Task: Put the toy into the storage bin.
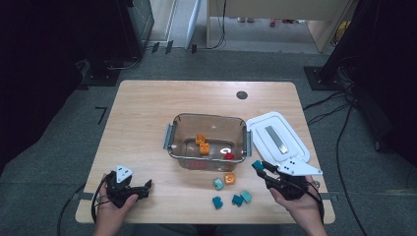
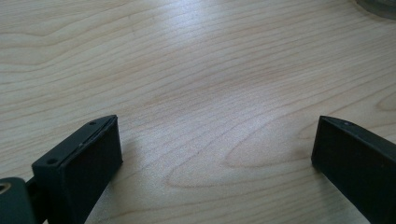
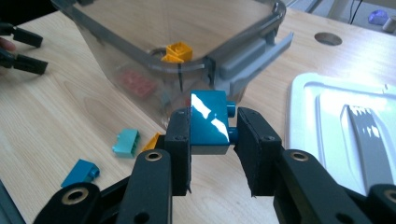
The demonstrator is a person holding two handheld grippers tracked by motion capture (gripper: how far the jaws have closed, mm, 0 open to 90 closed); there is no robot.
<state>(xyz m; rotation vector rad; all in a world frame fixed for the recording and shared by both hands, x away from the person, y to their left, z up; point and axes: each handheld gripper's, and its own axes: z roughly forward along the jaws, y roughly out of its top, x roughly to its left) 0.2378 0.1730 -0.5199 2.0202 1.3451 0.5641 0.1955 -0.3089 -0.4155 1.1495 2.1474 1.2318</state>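
Up close: right gripper [image 3: 212, 140] clamps teal brick [image 3: 208, 122] | overhead: seemingly same.

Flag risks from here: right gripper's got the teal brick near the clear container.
1. The right gripper holds the teal brick only by its lower part, so it could pivot or slip.
2. The clear container wall rises between brick and interior; a low approach may hit the rim.
3. The white lid lies close beside that hand and could get nudged.

On my bench [image 1: 137, 118] the white lid [image 1: 278, 137] lies just right of the tub. Near the far edge there's a round cable hole [image 1: 241, 95]. Grey floor [image 1: 59, 147] surrounds the bench.
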